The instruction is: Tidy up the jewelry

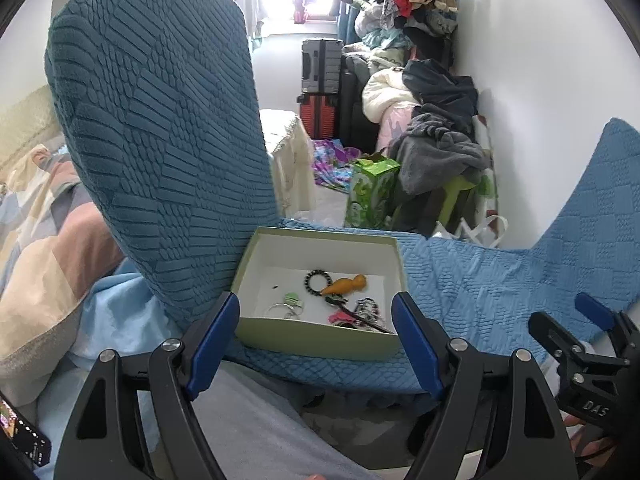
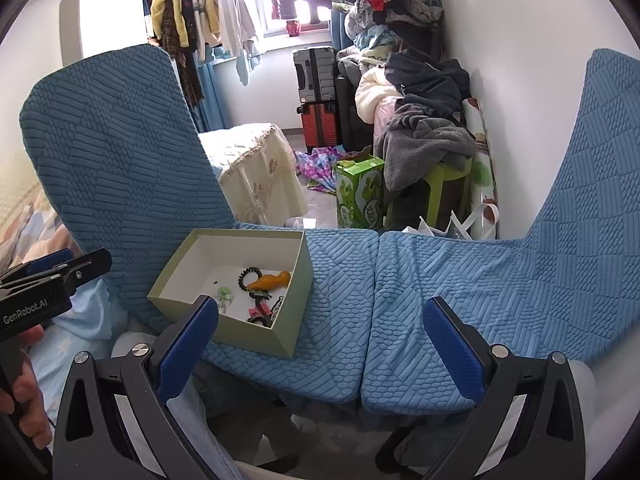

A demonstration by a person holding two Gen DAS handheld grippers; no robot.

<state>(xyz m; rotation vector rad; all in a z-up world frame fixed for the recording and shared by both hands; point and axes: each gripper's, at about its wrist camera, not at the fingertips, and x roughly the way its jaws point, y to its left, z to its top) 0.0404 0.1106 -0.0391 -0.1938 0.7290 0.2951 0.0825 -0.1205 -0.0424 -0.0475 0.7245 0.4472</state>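
Looking along both grippers, I see a pale green box (image 1: 320, 340) with a white interior sitting on a blue textured seat cushion (image 2: 340, 320), at the cushion's left edge, against the upright blue backrest (image 1: 160, 160). Inside the box, toward its right wall: a black bead bracelet (image 1: 318, 280), an orange carrot-shaped piece (image 1: 346, 284) touching it, a small green charm (image 1: 292, 299) with a metal ring, and a pink-and-black tangle in the near right corner; finer detail I cannot resolve. A second cushion (image 2: 460, 300) abuts the first on the right. Left gripper (image 1: 316, 340): jaws wide, nothing between them, framing the box's near wall without touching it. Right gripper (image 2: 320, 352): jaws wide, empty, held over the seam between the two cushions, its left finger (image 2: 188, 344) overlapping the box's near corner in view. Room behind: clothes hanging at a bright window, stacked suitcases (image 2: 316, 92), a heap of garments (image 2: 424, 120) over a green stool, a green carton (image 2: 360, 196) on the floor, and a cream-covered table (image 2: 260, 172).
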